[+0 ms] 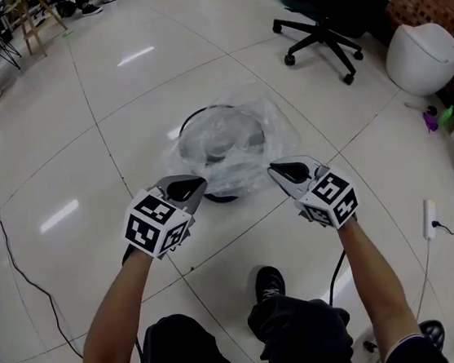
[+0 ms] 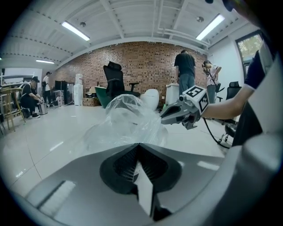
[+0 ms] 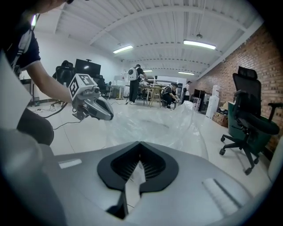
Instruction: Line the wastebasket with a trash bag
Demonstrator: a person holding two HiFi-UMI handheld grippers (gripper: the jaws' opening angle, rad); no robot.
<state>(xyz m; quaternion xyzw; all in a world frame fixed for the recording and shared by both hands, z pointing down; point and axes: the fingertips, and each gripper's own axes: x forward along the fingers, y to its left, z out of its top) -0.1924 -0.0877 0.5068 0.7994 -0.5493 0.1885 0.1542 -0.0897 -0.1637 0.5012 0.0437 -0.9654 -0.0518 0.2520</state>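
A clear trash bag (image 1: 230, 139) billows over a round black wastebasket (image 1: 194, 117) on the tiled floor ahead of me. My left gripper (image 1: 198, 182) is shut on the bag's near left edge and my right gripper (image 1: 275, 169) is shut on its near right edge, with the film stretched between them. In the left gripper view the bag (image 2: 128, 119) rises just past the closed jaws (image 2: 138, 145), and the right gripper (image 2: 166, 115) is at its right. In the right gripper view the bag (image 3: 163, 123) spreads beyond the closed jaws (image 3: 140, 143), with the left gripper (image 3: 108, 115) at the left.
A black office chair (image 1: 319, 29) and a white rounded bin (image 1: 424, 58) stand at the back right by a brick wall. Cables (image 1: 5, 245) trail along the left floor and a power strip (image 1: 429, 219) lies at the right. My shoe (image 1: 268, 282) is just behind the basket.
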